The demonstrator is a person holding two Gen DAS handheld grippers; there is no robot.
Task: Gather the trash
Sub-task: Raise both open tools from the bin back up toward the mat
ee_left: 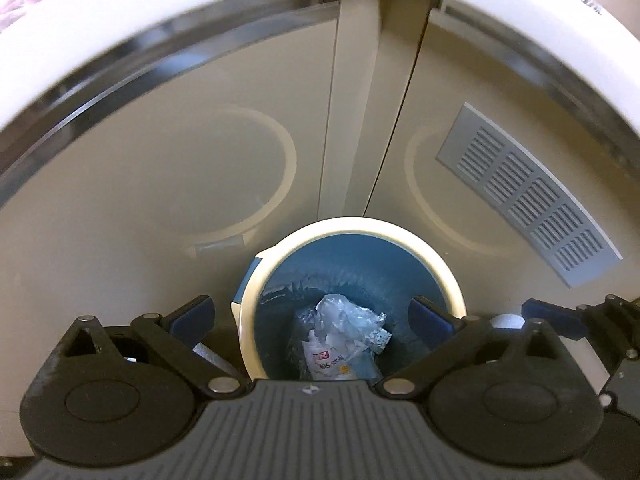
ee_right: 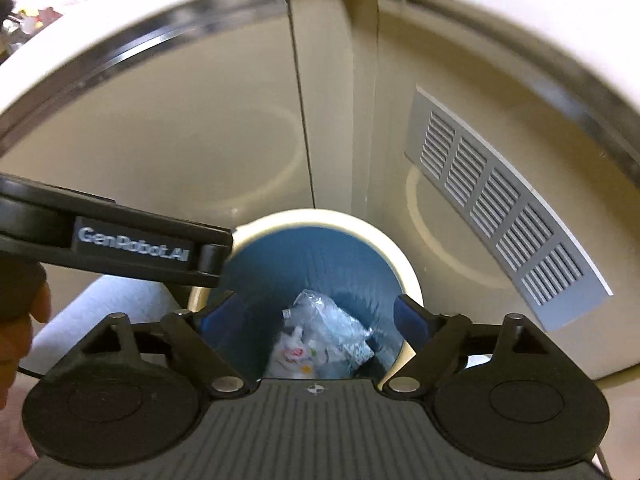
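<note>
A blue trash bin (ee_left: 360,227) with a cream rim stands on the floor against a beige cabinet. In it lies the trash (ee_left: 340,332): crumpled clear plastic and white printed wrappers. My left gripper (ee_left: 312,312) hovers over the bin's mouth, jaws wide open and nothing between them. In the right wrist view the same bin (ee_right: 320,219) and trash (ee_right: 320,332) sit below my right gripper (ee_right: 316,312), which is also open and empty. The left gripper's black body (ee_right: 120,240) crosses that view at the left. A blue pad of the right gripper's finger (ee_left: 552,316) shows at the right of the left wrist view.
Beige cabinet doors (ee_left: 160,200) rise behind the bin, with a grey vent grille (ee_left: 528,200) on the right door. A white countertop edge (ee_left: 200,0) overhangs at the top. A person's hand (ee_right: 24,320) is at the left edge.
</note>
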